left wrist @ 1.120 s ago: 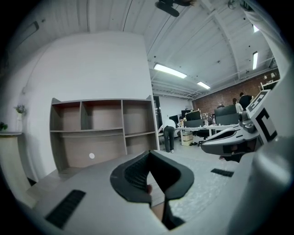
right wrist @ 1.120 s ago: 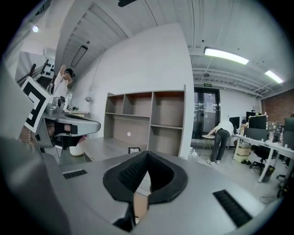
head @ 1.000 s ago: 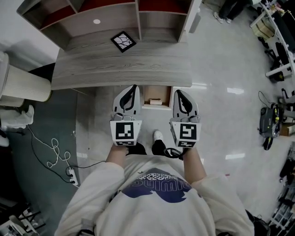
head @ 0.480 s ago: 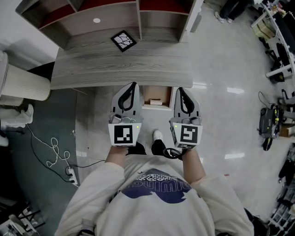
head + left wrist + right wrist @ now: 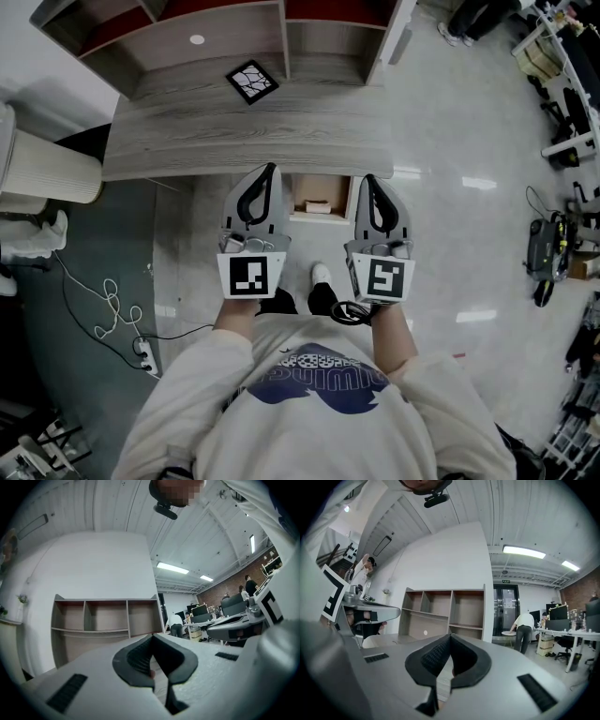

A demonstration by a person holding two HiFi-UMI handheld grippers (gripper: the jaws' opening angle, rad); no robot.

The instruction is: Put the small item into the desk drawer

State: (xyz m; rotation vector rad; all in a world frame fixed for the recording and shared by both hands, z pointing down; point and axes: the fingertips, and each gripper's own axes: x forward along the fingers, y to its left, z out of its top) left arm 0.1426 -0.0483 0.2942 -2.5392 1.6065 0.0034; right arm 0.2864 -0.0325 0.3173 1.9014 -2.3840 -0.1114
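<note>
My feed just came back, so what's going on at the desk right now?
A person stands at the desk, holding the left gripper and the right gripper side by side, both shut with nothing between the jaws. Between them the desk drawer stands open, with a small pale item lying inside. Neither gripper is touching it.

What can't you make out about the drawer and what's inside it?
- Head view: the drawer shows only as a slice; the desk top covers its back.
- Head view: the pale item inside is too small to identify.
- Gripper views: the left gripper and right gripper block the lower frame; no drawer shows.
</note>
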